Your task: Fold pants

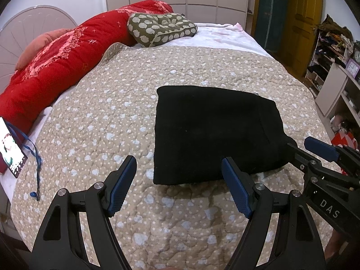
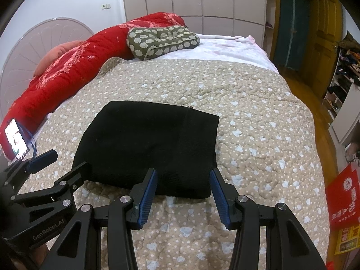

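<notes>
Quilted bedspread (image 1: 112, 112) under folded black pants (image 1: 213, 130); left gripper (image 1: 180, 180) and right gripper (image 2: 183, 191) jaws wide, seemingly empty.

Black left gripper (image 1: 178, 168), blue ribbed pads, silver screws, white lettering, matching right gripper (image 2: 183, 180)

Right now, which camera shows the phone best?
The left wrist view: the phone sits at the bed's left edge, larger, its lit screen clearer. The right wrist view shows it smaller, beside the red quilt.
</notes>
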Action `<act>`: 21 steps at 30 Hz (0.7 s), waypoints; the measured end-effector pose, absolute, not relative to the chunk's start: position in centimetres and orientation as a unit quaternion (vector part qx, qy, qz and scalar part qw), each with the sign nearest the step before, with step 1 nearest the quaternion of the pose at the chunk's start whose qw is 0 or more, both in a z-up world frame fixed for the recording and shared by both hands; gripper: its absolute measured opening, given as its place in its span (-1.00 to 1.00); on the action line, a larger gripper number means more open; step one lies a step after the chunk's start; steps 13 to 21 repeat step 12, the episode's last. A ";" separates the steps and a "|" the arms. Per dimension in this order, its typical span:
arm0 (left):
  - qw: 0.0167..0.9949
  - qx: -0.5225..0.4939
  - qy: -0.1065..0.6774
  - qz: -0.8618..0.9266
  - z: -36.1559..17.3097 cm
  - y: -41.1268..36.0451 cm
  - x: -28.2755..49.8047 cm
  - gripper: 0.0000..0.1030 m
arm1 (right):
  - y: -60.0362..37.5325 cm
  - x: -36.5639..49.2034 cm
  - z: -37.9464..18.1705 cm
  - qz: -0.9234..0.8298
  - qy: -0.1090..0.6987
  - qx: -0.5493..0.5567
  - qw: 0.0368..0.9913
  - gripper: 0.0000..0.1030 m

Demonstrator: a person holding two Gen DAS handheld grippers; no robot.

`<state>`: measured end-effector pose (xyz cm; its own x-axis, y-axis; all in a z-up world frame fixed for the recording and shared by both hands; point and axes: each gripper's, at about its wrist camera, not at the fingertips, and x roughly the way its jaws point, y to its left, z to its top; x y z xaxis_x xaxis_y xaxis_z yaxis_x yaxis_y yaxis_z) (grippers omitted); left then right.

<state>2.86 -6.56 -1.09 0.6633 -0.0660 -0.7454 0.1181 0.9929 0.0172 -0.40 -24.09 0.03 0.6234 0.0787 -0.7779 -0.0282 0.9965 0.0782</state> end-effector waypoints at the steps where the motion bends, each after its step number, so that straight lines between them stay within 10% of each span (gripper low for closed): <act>1: 0.911 0.033 0.407 -0.050 -1.1 -6.5 2.9 0.54 | -24.0 -0.5 0.0 0.030 0.433 0.029 0.900 -0.09; 21: 0.914 0.020 0.399 -0.068 -1.1 -5.9 1.8 0.54 | -24.7 -1.1 -0.2 0.031 0.432 0.037 0.900 -0.09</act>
